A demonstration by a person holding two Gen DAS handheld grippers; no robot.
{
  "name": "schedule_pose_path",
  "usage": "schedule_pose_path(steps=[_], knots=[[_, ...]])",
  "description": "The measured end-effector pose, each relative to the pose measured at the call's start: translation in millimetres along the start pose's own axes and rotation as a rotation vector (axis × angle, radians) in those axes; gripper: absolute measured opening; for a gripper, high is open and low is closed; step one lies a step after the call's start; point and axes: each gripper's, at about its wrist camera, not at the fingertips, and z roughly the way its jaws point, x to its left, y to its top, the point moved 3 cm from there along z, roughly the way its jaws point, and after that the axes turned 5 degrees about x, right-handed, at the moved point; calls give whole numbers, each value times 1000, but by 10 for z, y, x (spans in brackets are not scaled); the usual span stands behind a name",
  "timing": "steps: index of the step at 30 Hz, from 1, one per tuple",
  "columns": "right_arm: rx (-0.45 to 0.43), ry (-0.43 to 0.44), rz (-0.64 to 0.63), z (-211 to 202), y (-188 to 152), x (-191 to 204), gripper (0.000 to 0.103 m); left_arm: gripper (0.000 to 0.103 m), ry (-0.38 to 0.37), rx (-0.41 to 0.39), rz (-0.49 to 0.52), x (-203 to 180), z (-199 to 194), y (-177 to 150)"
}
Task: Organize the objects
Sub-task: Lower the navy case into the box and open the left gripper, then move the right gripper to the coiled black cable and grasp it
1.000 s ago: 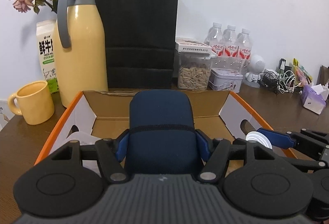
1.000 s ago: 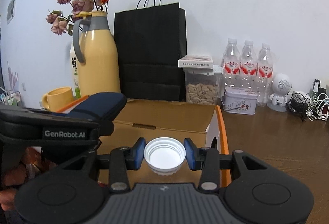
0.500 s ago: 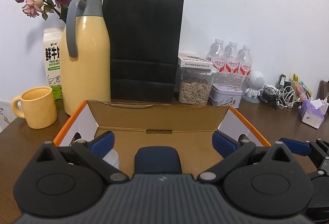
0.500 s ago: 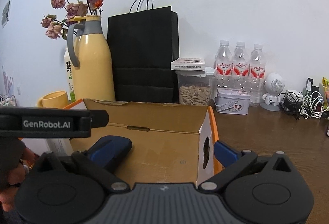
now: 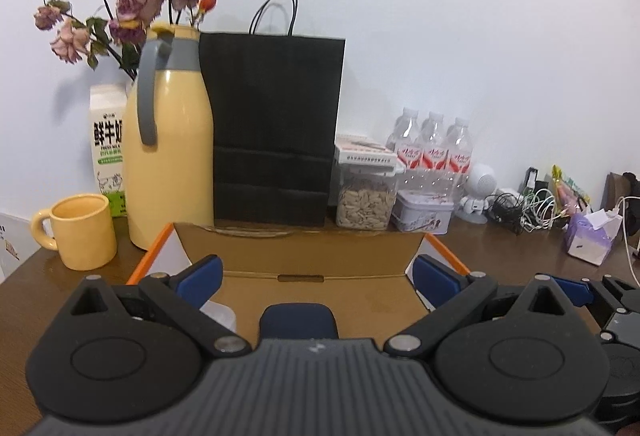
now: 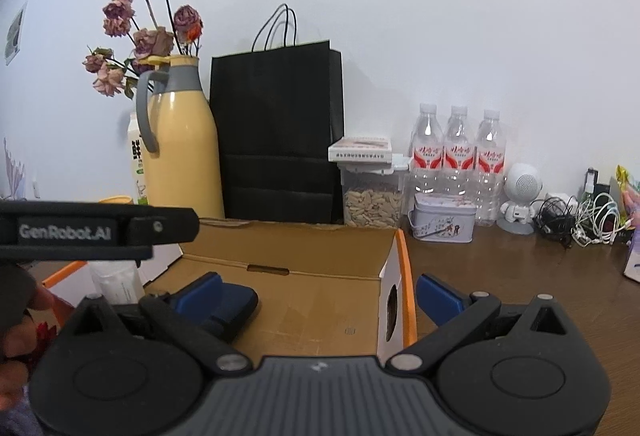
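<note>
An open cardboard box (image 5: 300, 236) with orange edges lies right in front of both grippers. A dark blue case (image 5: 298, 320) rests flat on its floor, and a white bottle (image 6: 116, 280) stands at its left end. My left gripper (image 5: 316, 276) hovers over the box's near side, open, with nothing between its blue pads. My right gripper (image 6: 318, 294) is open too, straddling the box's right wall (image 6: 394, 300); the case (image 6: 232, 308) lies by its left pad, apart from it. The white cap is hidden from both views.
Behind the box stand a yellow jug (image 5: 168, 156), a yellow mug (image 5: 80, 232), a milk carton (image 5: 106, 140), a black paper bag (image 5: 276, 124), a seed jar (image 5: 366, 196), a tin (image 5: 424, 212) and water bottles (image 6: 456, 152). Cables (image 6: 580, 220) and a tissue pack (image 5: 588, 244) lie to the right.
Both grippers opened wide and drew back and upward. The left let go of the dark blue case, which now lies in the box. The right released the white cap, now out of sight.
</note>
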Motion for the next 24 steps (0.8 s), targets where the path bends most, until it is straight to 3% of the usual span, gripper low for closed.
schedule_pose_path(steps=[10, 24], knots=[[-25, 0, -15, -368, -29, 67, 103, 103, 17, -30, -10, 202, -437, -75], [32, -22, -14, -858, -354, 26, 103, 103, 80, 29, -9, 523, -836, -345]])
